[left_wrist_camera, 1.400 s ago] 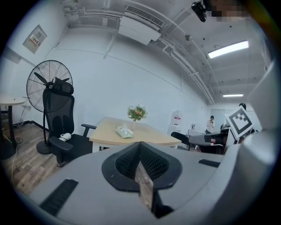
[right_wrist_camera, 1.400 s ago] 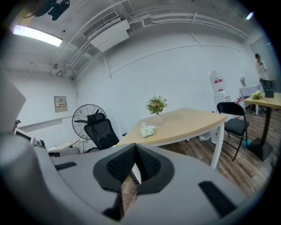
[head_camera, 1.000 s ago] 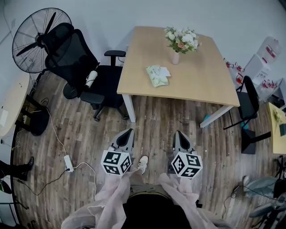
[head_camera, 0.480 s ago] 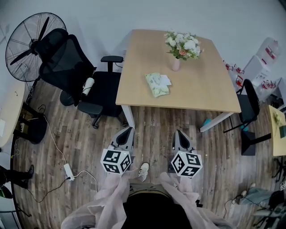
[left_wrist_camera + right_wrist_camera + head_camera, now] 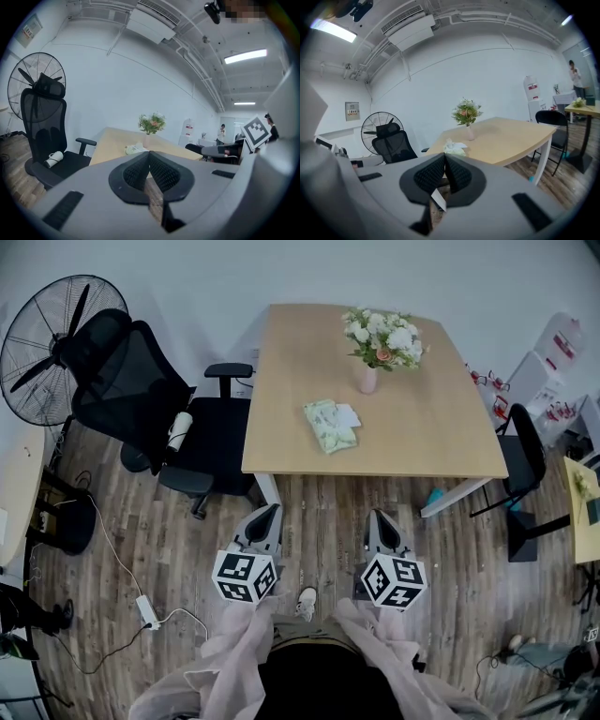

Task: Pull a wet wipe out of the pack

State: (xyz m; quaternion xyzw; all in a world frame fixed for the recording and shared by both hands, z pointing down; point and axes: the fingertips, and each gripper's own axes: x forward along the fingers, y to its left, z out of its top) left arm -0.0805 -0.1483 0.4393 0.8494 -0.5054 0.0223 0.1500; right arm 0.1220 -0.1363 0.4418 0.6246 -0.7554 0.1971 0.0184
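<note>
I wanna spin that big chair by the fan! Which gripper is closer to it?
Left. In the head view the left gripper sits just right of the chair; the right gripper is even farther right.

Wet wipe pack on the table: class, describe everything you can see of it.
The wet wipe pack is a soft, pale green packet lying flat on the light wooden table, near its front edge, apart from the pink vase behind it. A white piece, flap or wipe, shows at its right side. Only the table touches it.
</note>
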